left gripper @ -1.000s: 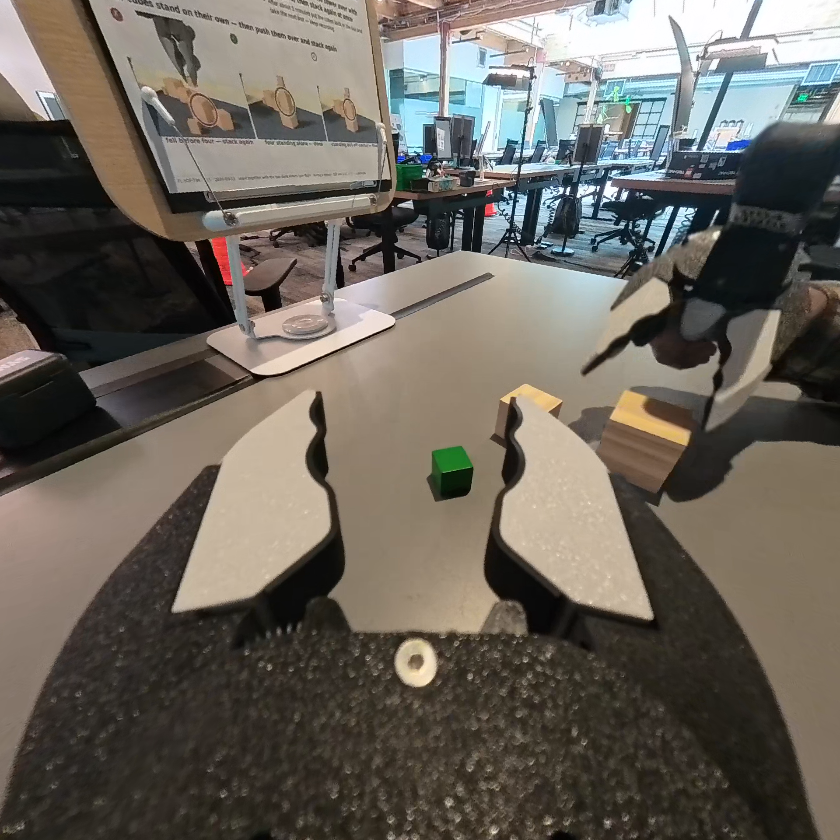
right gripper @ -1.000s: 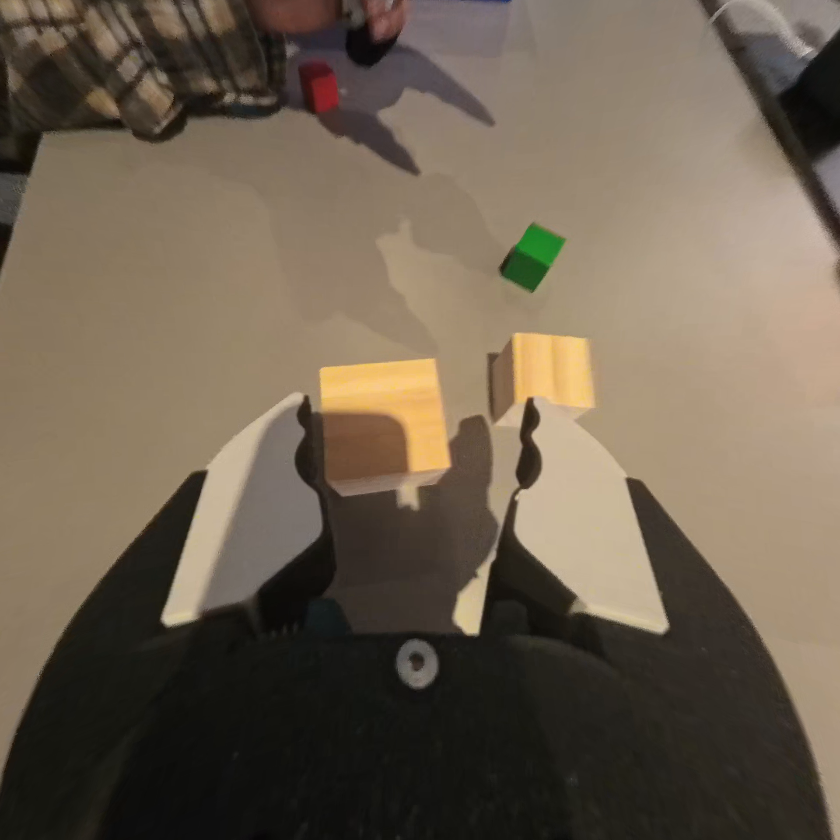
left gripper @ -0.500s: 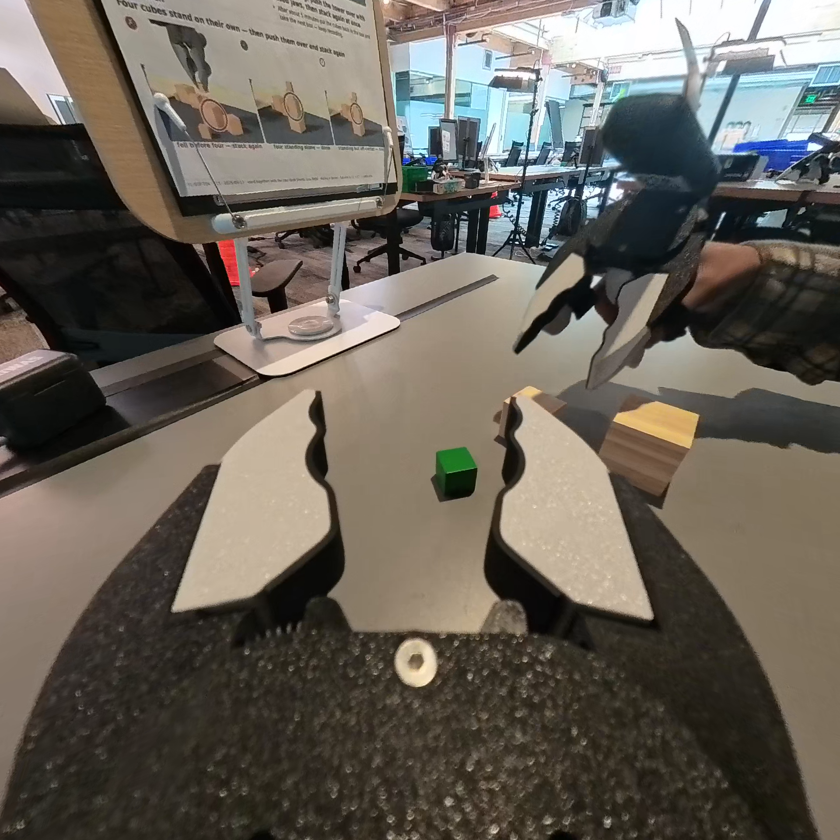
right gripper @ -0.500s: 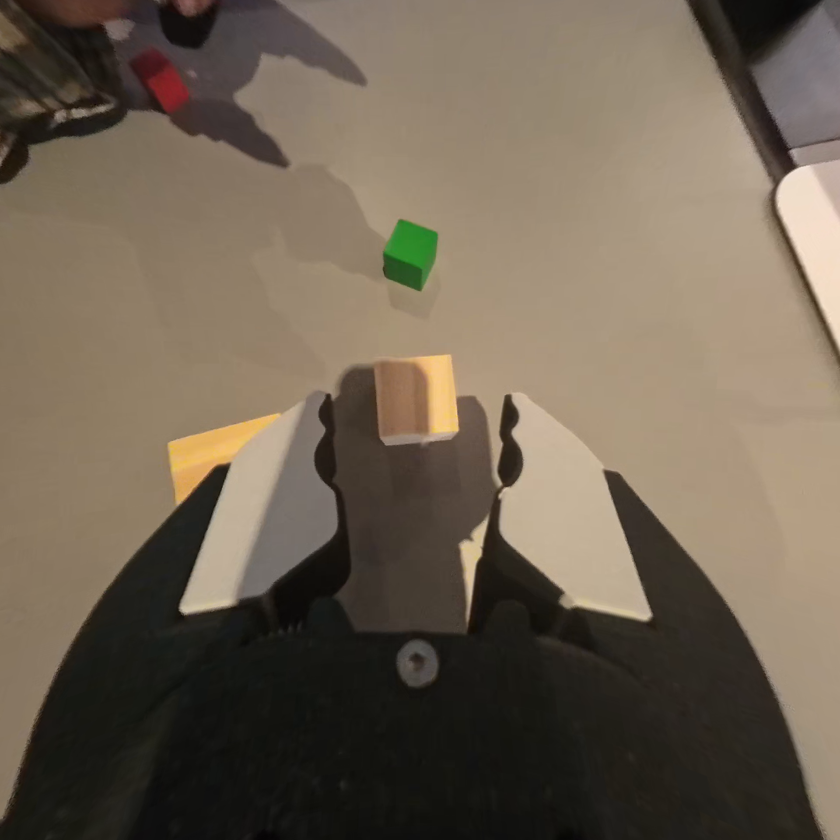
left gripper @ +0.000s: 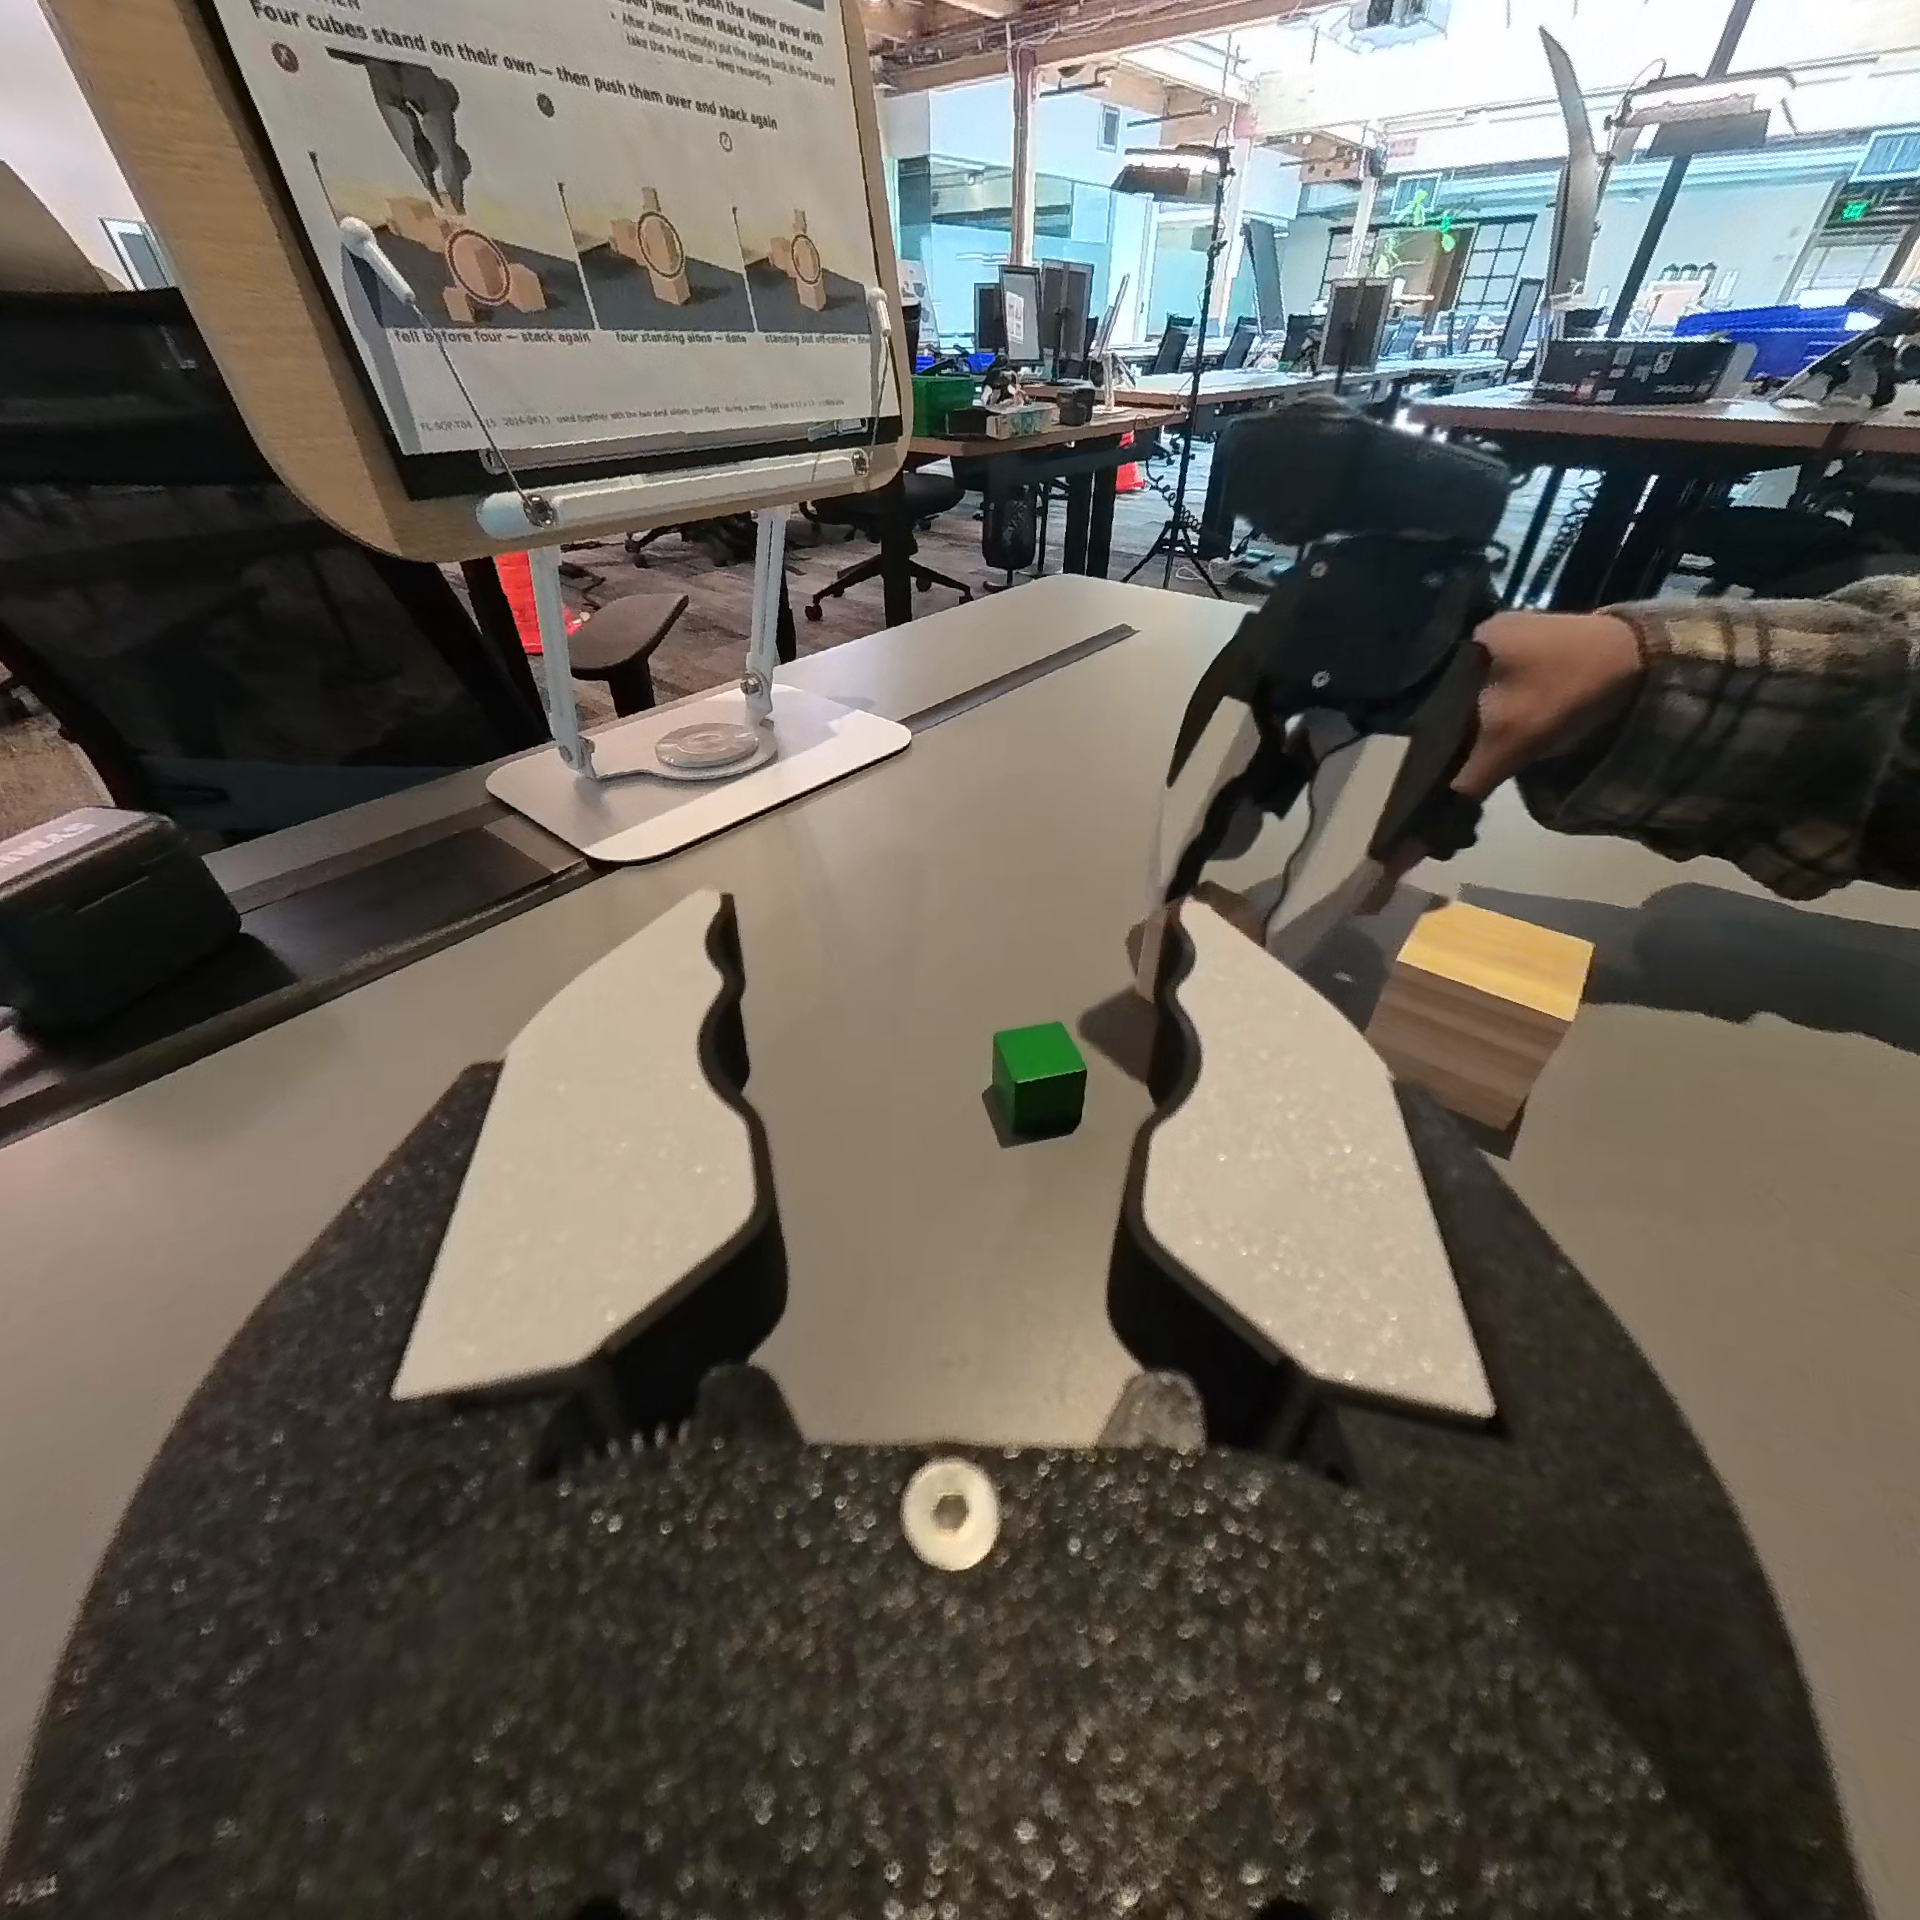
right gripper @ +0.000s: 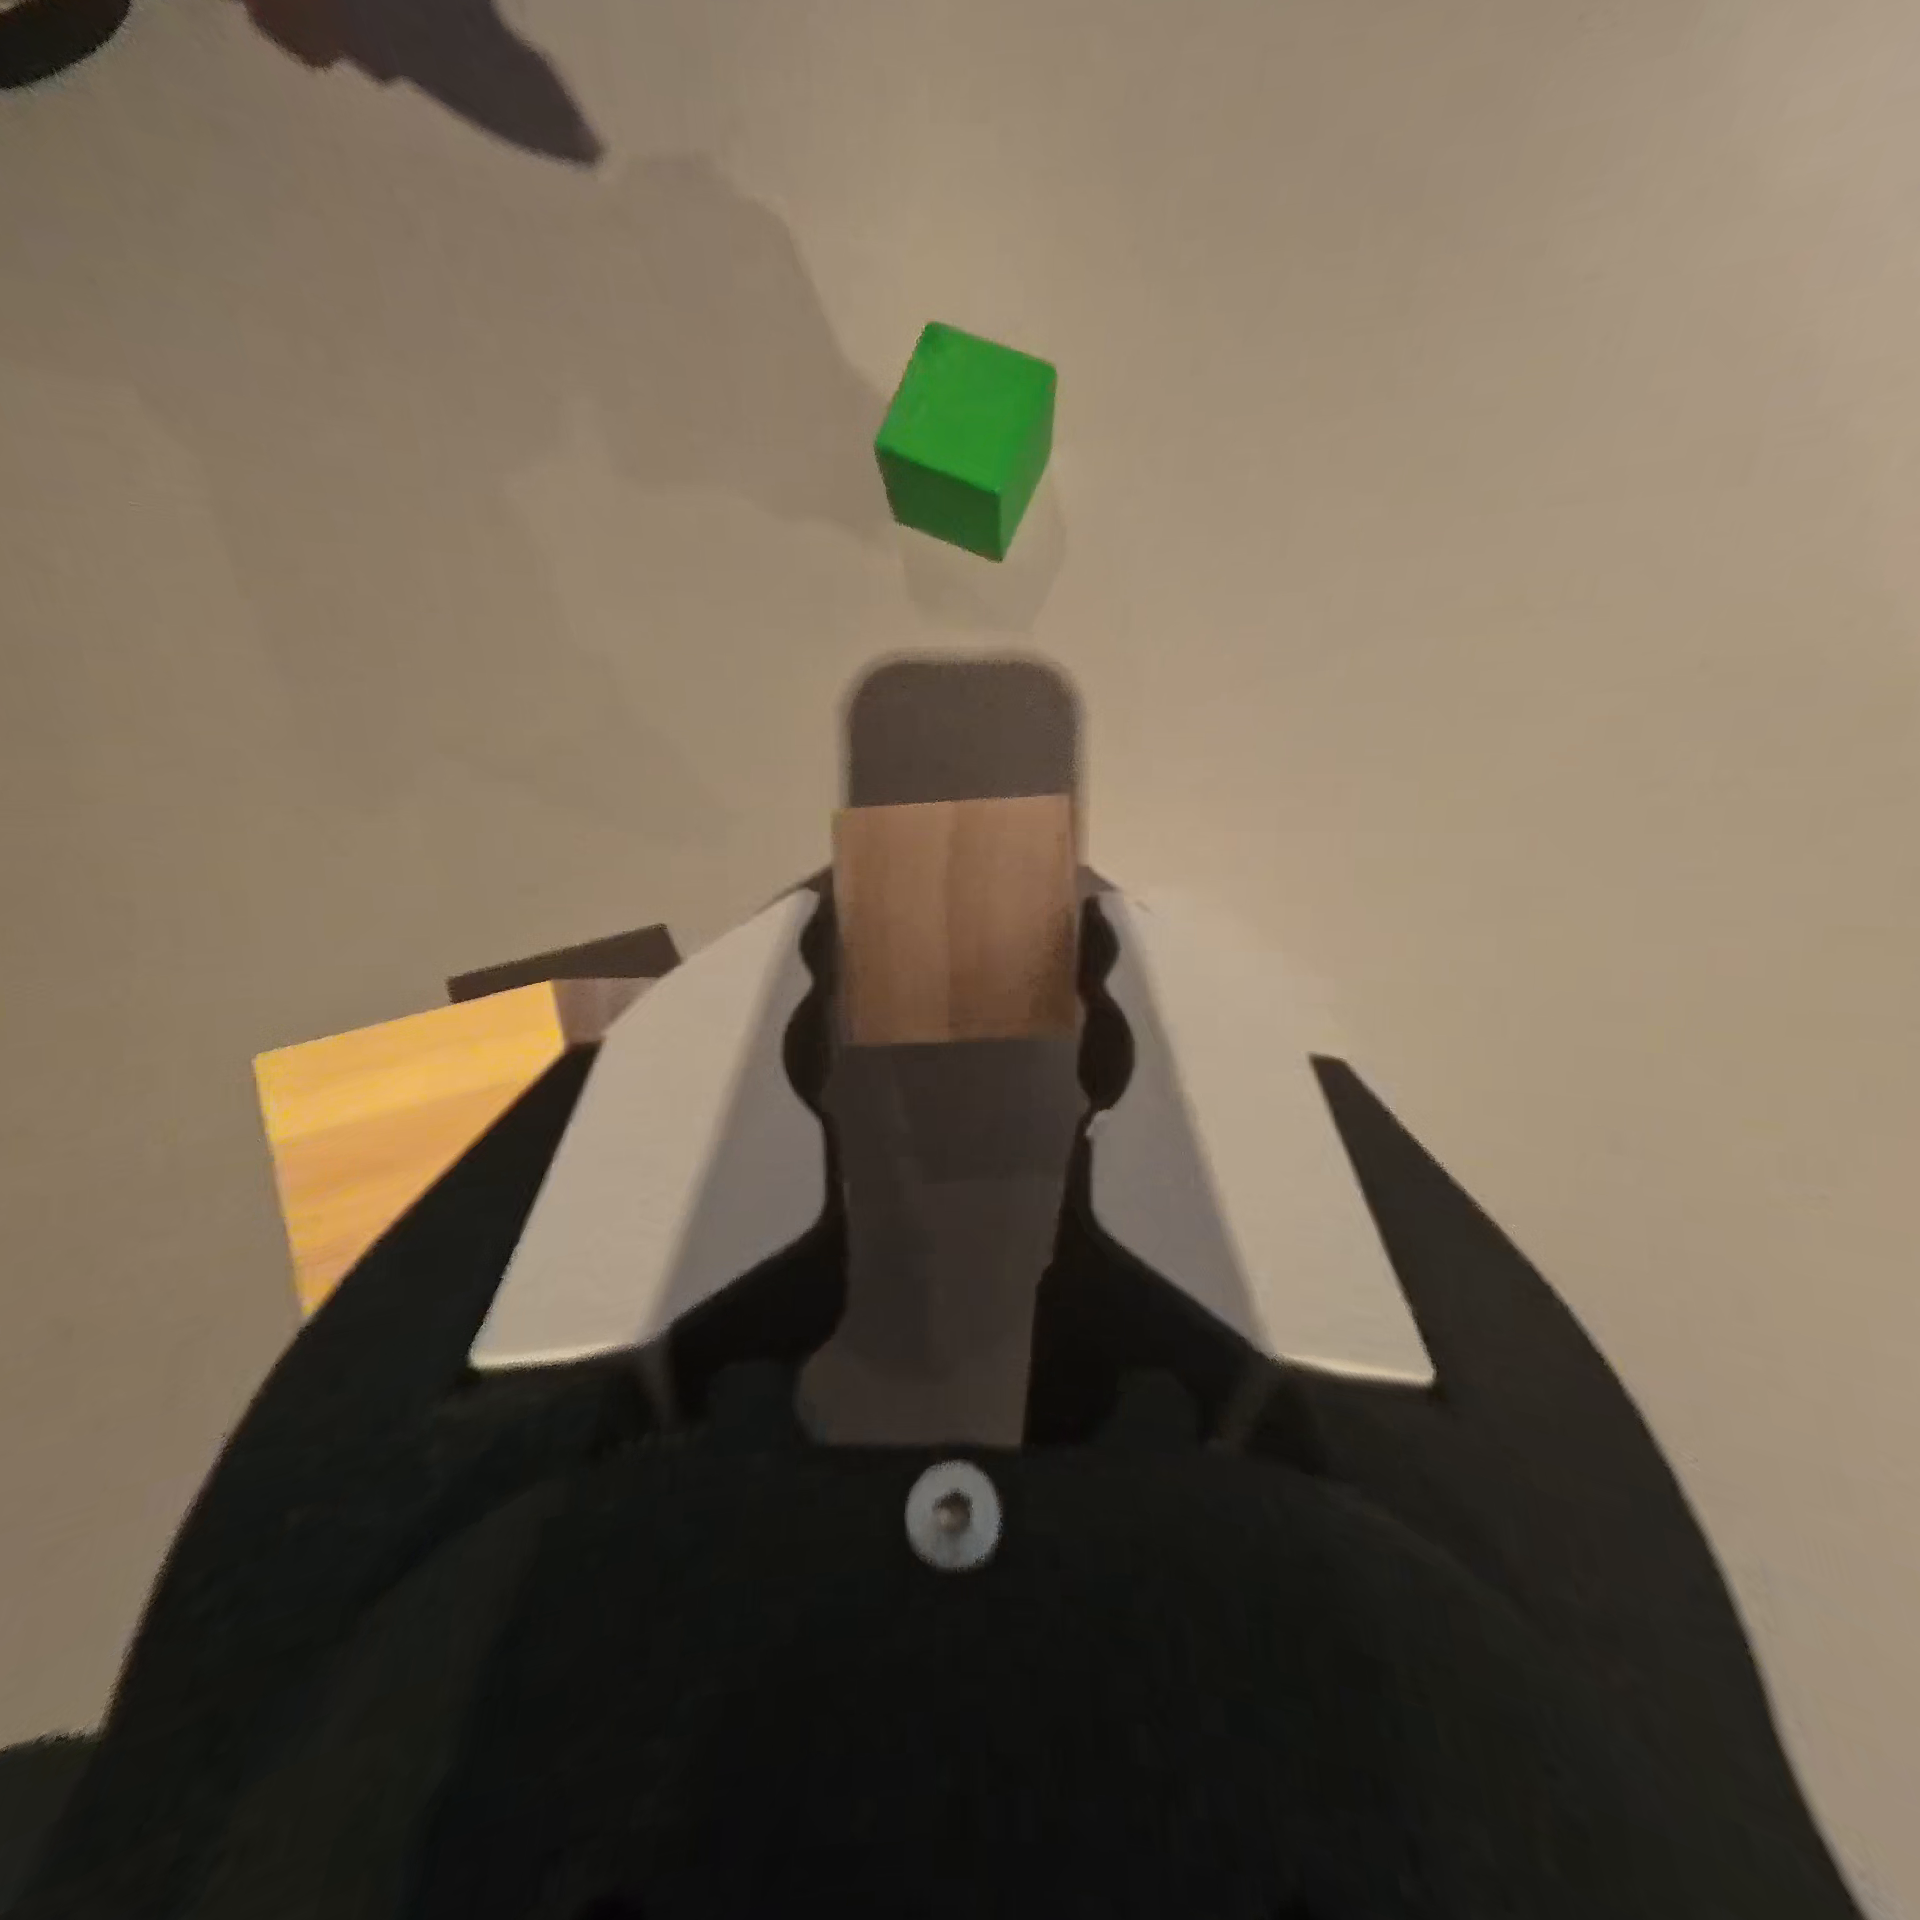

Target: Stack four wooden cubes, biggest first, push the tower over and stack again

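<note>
The large pale wooden cube [right gripper: 405,1122] sits on the grey table [right gripper: 1455,520] as the likely base. The right gripper [right gripper: 956,935] pinches the medium plain wooden cube [right gripper: 951,920], probably to stack next. The small green cube [left gripper: 1037,1081] waits before the spread, empty left gripper [left gripper: 945,1029].

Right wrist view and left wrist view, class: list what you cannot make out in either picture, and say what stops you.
1. Medium wooden cube: in the left wrist view mostly hidden behind the left gripper's finger; the right gripper flanks it, contact blurred.
2. Large wooden cube: right wrist view, partly covered by the gripper body.
3. Fourth cube: in neither view.
4. Green cube: fully visible; nothing hidden.
</note>
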Demonstrator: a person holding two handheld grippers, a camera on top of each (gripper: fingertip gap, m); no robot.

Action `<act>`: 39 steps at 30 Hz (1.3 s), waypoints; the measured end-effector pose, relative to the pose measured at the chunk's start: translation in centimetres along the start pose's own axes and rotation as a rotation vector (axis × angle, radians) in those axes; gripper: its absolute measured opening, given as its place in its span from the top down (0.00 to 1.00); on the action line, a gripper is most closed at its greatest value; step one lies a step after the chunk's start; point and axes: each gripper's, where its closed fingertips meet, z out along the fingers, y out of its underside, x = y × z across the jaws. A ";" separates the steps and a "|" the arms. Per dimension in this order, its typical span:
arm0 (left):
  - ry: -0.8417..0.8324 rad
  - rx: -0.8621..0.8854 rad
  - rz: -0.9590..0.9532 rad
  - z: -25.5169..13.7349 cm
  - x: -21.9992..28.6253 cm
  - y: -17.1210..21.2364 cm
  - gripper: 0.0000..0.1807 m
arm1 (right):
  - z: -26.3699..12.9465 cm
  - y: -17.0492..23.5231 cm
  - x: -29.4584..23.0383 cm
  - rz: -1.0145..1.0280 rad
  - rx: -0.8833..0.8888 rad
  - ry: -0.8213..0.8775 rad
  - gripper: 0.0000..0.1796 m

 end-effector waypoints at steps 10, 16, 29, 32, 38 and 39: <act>0.000 -0.002 -0.001 0.0 0.0 0.0 0.58 | -5.1 -1.4 -0.3 -0.050 0.054 0.002 0.76; -0.001 0.001 0.002 0.0 0.0 -0.1 0.58 | -7.7 -0.3 -5.3 -0.166 0.024 -0.022 0.76; 0.003 0.002 -0.002 0.1 0.3 -0.1 0.58 | -5.8 0.8 -8.5 -0.199 -0.008 -0.105 0.76; 0.004 -0.001 0.000 0.1 0.3 -0.1 0.58 | -5.8 0.7 -8.5 -0.199 -0.009 -0.106 0.76; 0.005 -0.002 0.000 0.1 0.3 -0.1 0.58 | -5.8 0.8 -8.5 -0.193 0.010 -0.112 0.76; 0.006 -0.002 -0.001 0.1 0.3 -0.1 0.58 | -5.8 0.8 -8.5 -0.192 0.017 -0.114 0.76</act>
